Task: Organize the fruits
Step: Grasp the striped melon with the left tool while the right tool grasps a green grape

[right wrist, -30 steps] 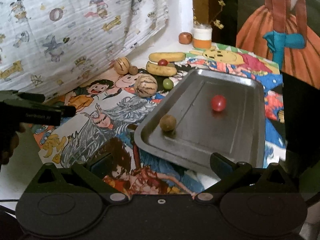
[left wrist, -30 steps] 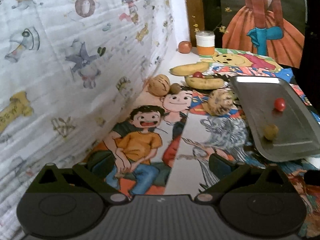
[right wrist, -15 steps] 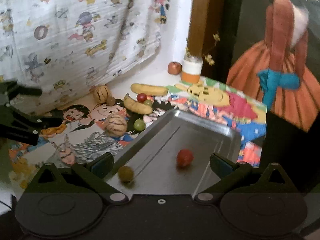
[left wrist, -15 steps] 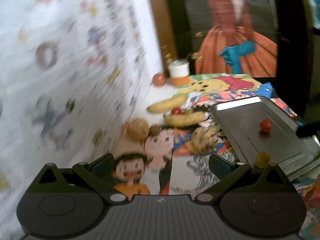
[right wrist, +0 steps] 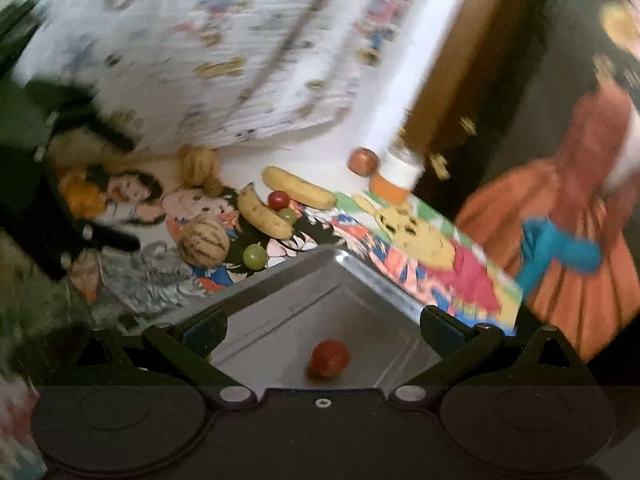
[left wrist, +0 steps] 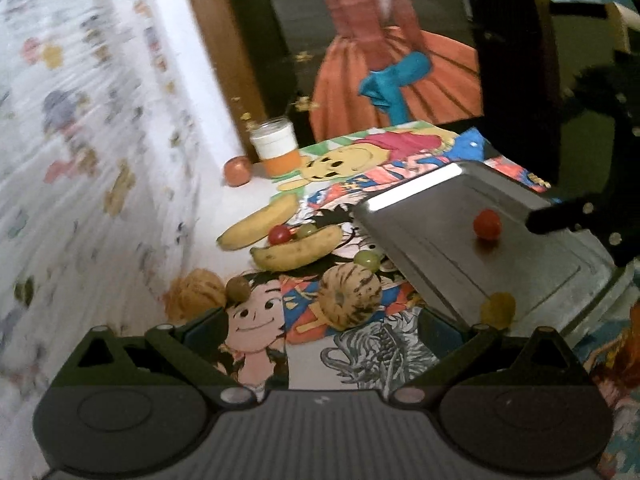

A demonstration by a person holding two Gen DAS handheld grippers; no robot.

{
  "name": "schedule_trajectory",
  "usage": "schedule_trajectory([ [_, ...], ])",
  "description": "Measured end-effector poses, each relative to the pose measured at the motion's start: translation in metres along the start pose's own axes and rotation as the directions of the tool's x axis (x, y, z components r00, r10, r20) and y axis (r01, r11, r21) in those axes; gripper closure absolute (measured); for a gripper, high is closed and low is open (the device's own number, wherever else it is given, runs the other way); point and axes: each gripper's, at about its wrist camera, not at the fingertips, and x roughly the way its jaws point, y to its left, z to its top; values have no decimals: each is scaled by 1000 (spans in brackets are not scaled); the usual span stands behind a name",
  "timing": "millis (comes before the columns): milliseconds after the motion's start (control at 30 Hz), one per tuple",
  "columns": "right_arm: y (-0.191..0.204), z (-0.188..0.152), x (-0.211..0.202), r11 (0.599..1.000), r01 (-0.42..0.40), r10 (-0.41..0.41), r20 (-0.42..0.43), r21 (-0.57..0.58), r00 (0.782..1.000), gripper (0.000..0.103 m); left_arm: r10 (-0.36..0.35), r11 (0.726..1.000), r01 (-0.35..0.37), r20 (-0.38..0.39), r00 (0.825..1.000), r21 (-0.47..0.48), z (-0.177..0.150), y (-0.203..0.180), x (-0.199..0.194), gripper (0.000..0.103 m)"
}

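Looking along the left gripper, the left wrist view shows its jaws spread wide with nothing between them. The striped melon lies at twelve o'clock, just ahead of the gap, with a small brown fruit and a tan round fruit at eleven. Two bananas lie farther on, their long axes running roughly nine to three. The metal tray sits at two o'clock and carries a red fruit and a yellowish fruit.

In the right wrist view the right gripper is also wide open and empty, hovering over the tray's far corner, the red fruit just below its gap. The loose fruit sits at ten to eleven o'clock, the green grape closest. By this reading the left gripper is nearer the melon and squarely lined up on it
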Motion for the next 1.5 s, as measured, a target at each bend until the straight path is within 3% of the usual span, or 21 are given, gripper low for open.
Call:
schedule_trajectory([
  [100, 1, 2, 8, 990, -36, 34, -15, -136, 999, 1, -15, 998, 15, -1, 1000, 56, 2, 2, 6, 0],
  [233, -1, 11, 19, 967, -94, 95, -6, -235, 995, 1, -12, 996, 12, 5, 1000, 92, 6, 5, 17, 0],
  [433, -14, 25, 56, 953, -164, 178, 32, -254, 984, 2, -77, 993, 77, -14, 997, 86, 8, 8, 36, 0],
  [700, -14, 33, 108, 902, -282, 282, -47, -326, 958, 19, -121, 989, 125, -43, 992, 80, 3, 6, 62, 3],
  [1067, -10, 40, 136, 849, -389, 385, -84, -358, 919, 46, -199, 979, 200, -40, 979, 45, 10, 14, 83, 24],
  [1267, -3, 40, 143, 827, -422, 415, -103, -372, 904, 49, -203, 978, 207, -83, 976, 39, 8, 12, 92, 43],
  [1500, 0, 46, 151, 818, -434, 419, -125, -377, 899, 49, -216, 975, 211, -72, 974, -67, 2, 20, 94, 47],
])
